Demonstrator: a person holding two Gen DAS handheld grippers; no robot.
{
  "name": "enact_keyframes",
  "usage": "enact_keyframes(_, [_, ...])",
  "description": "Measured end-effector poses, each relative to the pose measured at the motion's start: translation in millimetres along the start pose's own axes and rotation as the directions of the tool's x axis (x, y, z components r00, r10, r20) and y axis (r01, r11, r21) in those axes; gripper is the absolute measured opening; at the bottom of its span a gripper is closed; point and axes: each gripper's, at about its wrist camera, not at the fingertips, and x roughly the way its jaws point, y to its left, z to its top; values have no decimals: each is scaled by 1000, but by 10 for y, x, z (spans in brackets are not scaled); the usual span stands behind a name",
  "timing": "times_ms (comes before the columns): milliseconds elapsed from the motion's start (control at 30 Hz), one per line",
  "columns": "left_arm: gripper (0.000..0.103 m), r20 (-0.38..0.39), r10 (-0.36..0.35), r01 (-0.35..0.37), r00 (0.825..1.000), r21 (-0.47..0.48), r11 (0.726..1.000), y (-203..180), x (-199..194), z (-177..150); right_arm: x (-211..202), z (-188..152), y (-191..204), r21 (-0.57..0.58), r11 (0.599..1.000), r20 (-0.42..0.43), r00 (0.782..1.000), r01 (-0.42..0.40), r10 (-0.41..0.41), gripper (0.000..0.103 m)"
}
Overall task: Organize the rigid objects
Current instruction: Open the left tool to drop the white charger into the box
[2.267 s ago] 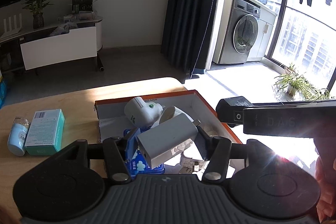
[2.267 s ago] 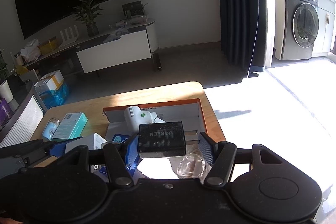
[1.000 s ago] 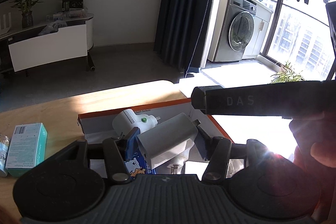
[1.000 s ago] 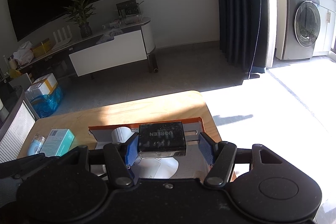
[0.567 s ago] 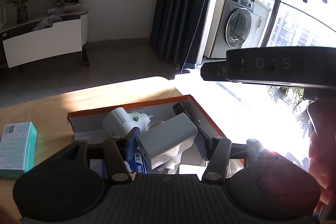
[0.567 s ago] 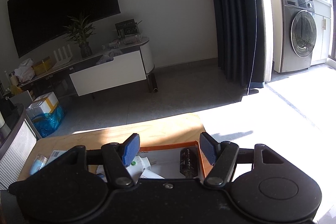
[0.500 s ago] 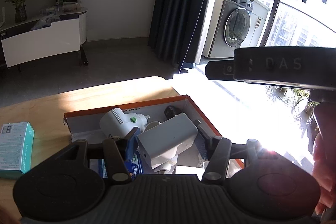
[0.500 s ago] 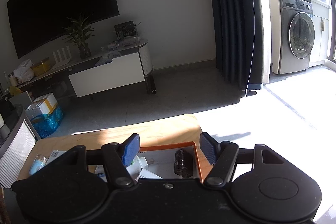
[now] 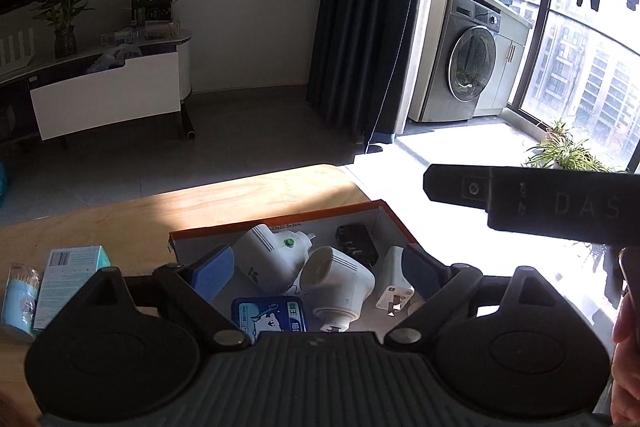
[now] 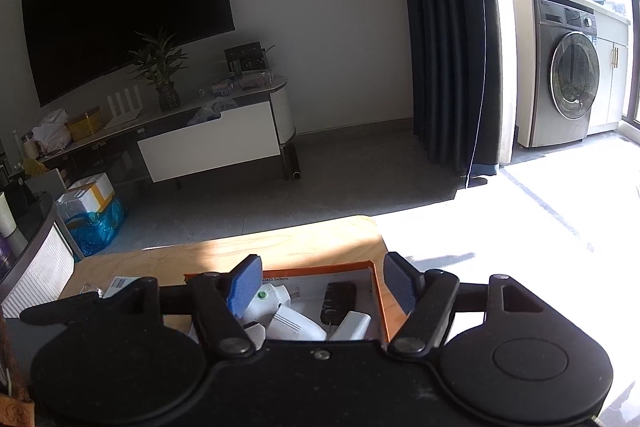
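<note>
An orange-edged cardboard box point(image 9: 394, 215) lies on the wooden table. It holds a white plug adapter with a green button point(image 9: 270, 259), a white round-faced charger point(image 9: 338, 279), a small white charger point(image 9: 394, 285), a black charger point(image 9: 356, 245) and a blue packet point(image 9: 270, 313). My left gripper point(image 9: 316, 273) is open and empty above the box. My right gripper point(image 10: 322, 287) is open and empty, held higher; the box point(image 10: 378, 301) and black charger point(image 10: 338, 301) lie below it. The right gripper's body shows in the left wrist view point(image 9: 532, 205).
A teal carton point(image 9: 68, 281) and a small light-blue bottle point(image 9: 20, 301) lie on the table point(image 9: 200, 211) left of the box. The table's far edge and right edge are close to the box. A TV stand point(image 10: 208, 139) and washing machine point(image 10: 568, 87) stand beyond.
My left gripper opened and dropped the white charger into the box. My right gripper released the black charger into the box about a second ago and has risen.
</note>
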Motion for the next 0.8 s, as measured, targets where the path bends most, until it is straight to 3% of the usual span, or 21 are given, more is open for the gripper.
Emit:
enact_keyframes(133, [103,1,54,-54,999,-30,998,128,-109,-4,-29,-11,100,-15,1000,0,1000,-9,9,91])
enact_keyframes(500, [103,-18,184,-185,983,-83,979,550,-428,-97,-18,-108,484,-61,995,-46,996,-78,76,92])
enact_keyframes(800, [103,-36,232,-235,972,-126,964,815,-613,-180,16,-205,845,-84,989,-75,990,-123,117,93])
